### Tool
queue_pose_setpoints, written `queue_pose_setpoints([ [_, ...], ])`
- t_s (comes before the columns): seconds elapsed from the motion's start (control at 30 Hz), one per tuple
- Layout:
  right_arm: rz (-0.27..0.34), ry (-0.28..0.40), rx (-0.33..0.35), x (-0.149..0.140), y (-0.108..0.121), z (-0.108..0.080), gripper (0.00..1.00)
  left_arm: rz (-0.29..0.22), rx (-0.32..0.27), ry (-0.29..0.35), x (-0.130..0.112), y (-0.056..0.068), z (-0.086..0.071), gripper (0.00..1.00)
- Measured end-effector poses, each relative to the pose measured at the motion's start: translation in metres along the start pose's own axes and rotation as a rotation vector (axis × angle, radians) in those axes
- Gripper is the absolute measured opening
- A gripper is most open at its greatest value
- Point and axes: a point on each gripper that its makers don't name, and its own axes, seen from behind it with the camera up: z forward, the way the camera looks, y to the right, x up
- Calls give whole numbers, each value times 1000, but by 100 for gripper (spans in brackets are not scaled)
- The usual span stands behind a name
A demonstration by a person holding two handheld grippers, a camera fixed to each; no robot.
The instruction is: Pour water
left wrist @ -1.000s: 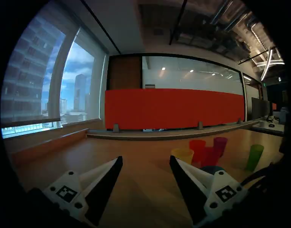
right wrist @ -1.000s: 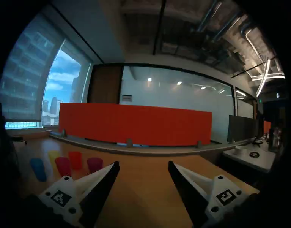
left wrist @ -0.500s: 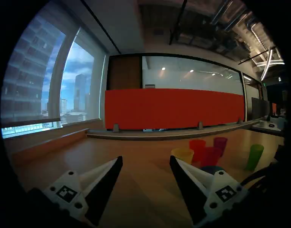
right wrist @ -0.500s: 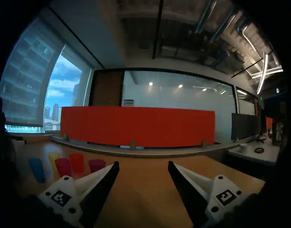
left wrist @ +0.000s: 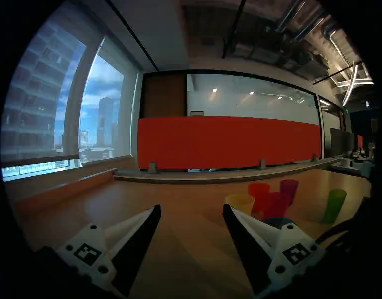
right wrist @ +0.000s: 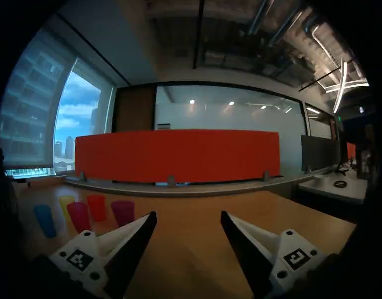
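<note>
Your left tool [left wrist: 191,206] hangs with its tapered black fingers apart above the smooth wooden worktop [left wrist: 186,254]. Each white finger base carries a printed black-and-white square marker. Tapered plastic cups stand on the worktop to its right: yellow cup [left wrist: 239,203], orange cup [left wrist: 259,192], magenta cup [left wrist: 289,188], green cup [left wrist: 335,204]. Your right tool [right wrist: 188,213] is spread too, with the cluster at its left.

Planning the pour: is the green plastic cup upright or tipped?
Upright: the green plastic cup stands on the wooden desk, wider open rim on top.
</note>
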Motion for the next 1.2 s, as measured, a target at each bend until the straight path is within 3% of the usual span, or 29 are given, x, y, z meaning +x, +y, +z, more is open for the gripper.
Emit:
queue_pose_setpoints([
  [1.2, -13, -35, -1, -9, 0, 2, 100, 0, 0, 0, -1, 0, -1, 92],
])
